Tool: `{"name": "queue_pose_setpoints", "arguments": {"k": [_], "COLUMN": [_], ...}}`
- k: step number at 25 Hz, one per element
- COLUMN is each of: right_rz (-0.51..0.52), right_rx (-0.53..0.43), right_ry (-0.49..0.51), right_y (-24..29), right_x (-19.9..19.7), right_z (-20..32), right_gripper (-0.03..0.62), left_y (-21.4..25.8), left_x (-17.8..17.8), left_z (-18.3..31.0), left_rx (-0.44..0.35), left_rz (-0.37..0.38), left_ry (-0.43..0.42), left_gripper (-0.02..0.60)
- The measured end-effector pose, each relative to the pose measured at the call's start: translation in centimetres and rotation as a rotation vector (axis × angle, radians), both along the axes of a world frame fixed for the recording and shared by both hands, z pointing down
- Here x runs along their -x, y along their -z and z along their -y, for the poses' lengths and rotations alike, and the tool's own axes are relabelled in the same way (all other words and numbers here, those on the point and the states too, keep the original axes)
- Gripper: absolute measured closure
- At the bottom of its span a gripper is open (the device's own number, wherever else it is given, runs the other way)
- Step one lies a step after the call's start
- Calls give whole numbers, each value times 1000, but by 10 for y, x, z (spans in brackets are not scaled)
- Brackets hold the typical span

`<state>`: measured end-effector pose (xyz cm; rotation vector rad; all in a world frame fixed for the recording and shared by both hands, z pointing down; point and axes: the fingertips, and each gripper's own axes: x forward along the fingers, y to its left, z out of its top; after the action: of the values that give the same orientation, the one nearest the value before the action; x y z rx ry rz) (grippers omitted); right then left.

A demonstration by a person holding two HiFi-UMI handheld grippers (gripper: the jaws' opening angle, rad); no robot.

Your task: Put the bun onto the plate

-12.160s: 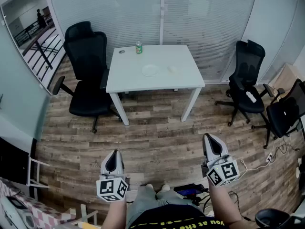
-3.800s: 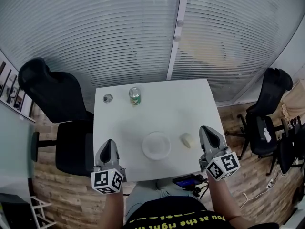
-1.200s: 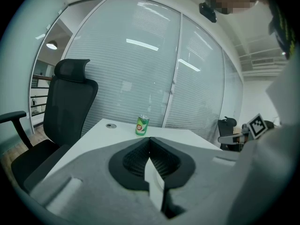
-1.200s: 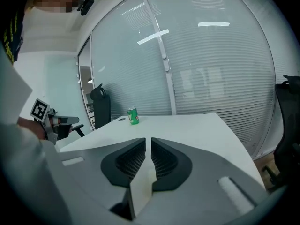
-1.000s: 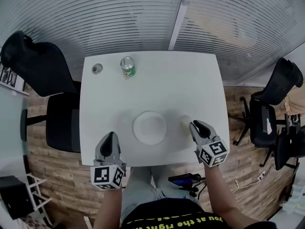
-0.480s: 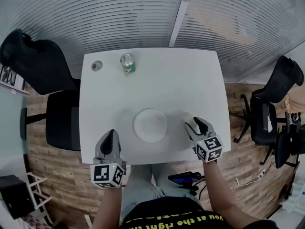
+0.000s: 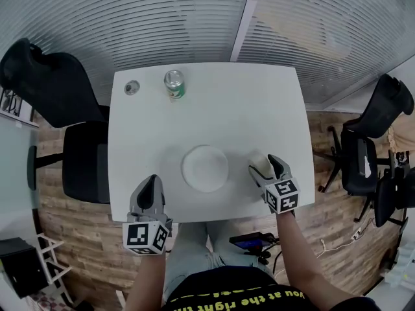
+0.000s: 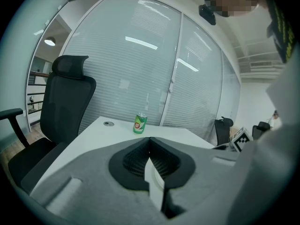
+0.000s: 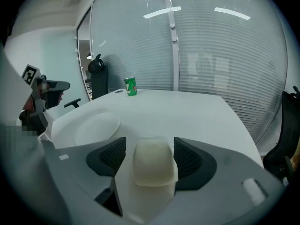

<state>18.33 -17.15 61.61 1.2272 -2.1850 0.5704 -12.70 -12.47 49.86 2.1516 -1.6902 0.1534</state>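
The pale bun (image 7: 260, 168) lies on the white table (image 7: 227, 109), right of the round white plate (image 7: 205, 168). My right gripper (image 7: 264, 165) has come down around it, with its jaws opening. In the right gripper view the bun (image 9: 153, 165) sits between the two dark pads (image 9: 110, 157), and a gap shows on its left side. The plate (image 9: 97, 125) is to the left there. My left gripper (image 7: 150, 185) hovers at the table's near edge, left of the plate. Its jaws meet in the left gripper view (image 8: 150, 142), with nothing between them.
A green can (image 7: 173, 85) and a small round lid (image 7: 131, 87) stand at the table's far left. A black office chair (image 7: 45, 76) is at the left side and another chair (image 7: 382, 122) off to the right. Glass walls with blinds close the far side.
The right gripper has sunk toward the table and its jaws have spread around the bun. The left gripper has stayed put.
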Motion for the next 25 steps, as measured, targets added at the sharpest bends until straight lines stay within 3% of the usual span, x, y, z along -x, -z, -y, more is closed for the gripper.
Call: {"name": "queue_pose_setpoints", "arguments": {"k": [25], "right_rz": [-58], "right_rx": [76], "right_ry": [7], "right_y": [-32], "right_x": [-3], "right_z": [2], "right_gripper": [258], "left_y": [-2], "left_x": [7], "left_z": [-1], "left_rx": [8], "left_rz": [2], "left_ry": [14], "left_gripper": [581]}}
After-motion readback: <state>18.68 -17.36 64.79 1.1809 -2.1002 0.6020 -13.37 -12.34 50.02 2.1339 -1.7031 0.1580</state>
